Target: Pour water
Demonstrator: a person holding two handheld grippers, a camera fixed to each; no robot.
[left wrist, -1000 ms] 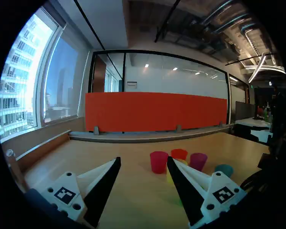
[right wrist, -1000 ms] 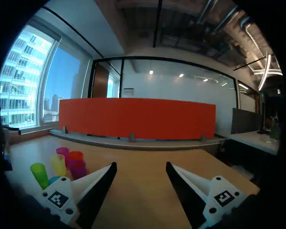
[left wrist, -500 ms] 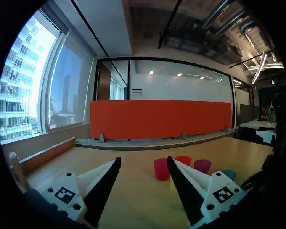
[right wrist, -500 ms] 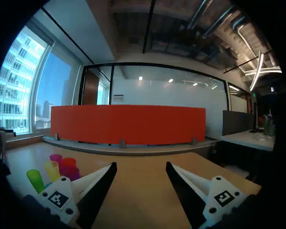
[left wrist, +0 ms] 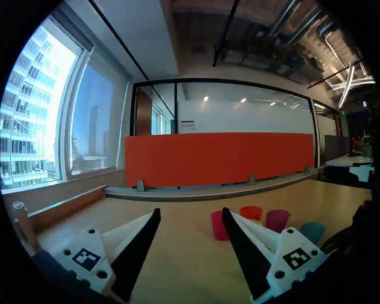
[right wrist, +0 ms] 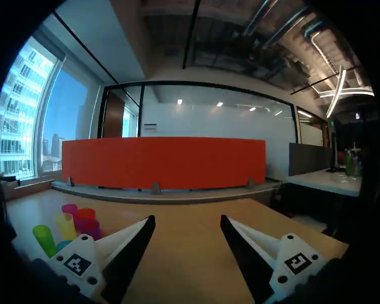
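Left gripper [left wrist: 190, 211]: spread wide, empty, above wooden counter [left wrist: 190, 268]
Right gripper [right wrist: 187, 218]: spread wide, empty
Cups [left wrist: 277, 221]: coloured, clustered upright, well short of the counter's far edge; pink cup [left wrist: 218, 226] partly behind a left gripper finger
Orange partition [left wrist: 220, 158]: along the far edge

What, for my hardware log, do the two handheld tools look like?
Left tool and right tool look alike: two white wedge-shaped fingers tapering to points, with black inner faces. Each finger carries a square black-and-white marker near its base, beside small round holes.
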